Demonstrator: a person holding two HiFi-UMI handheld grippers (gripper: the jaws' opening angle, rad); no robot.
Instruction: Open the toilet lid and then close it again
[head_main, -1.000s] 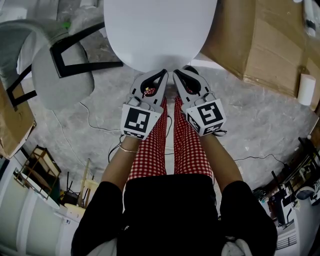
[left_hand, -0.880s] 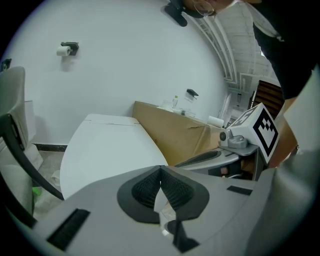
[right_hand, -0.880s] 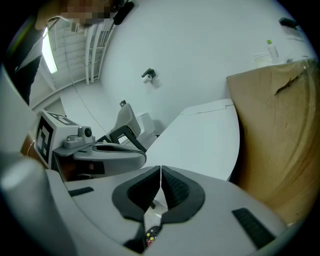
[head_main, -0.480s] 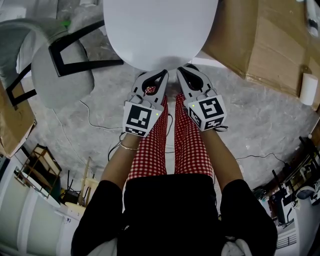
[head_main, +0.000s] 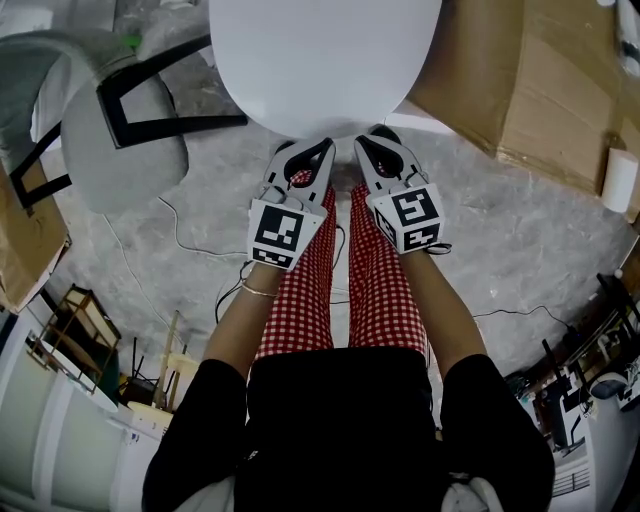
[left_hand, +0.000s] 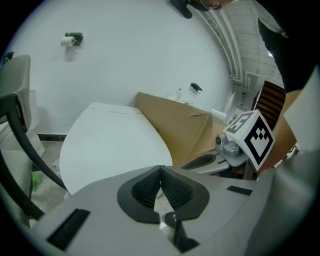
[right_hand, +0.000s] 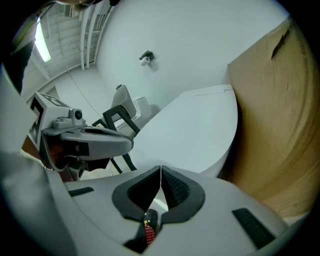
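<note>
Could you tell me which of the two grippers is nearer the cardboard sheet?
The right gripper: the cardboard sheet lies off to its side, whereas the left gripper is on the grey chair's side. Both have their jaws together.

Black top (head_main: 340, 420), red-and-white checked trousers (head_main: 298, 300), thin wrist bracelet (head_main: 257, 292); grey left gripper (head_main: 327, 146) and right gripper (head_main: 359, 146), black-and-white marker cubes (head_main: 278, 232).

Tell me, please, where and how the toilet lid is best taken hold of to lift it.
Probably the rounded front edge of the toilet lid, approached from the front, where the left tongs and right tongs are. The lid lies flat and smooth with no handle, its far end toward the wall. Both tongs are shut, so one must open first.
</note>
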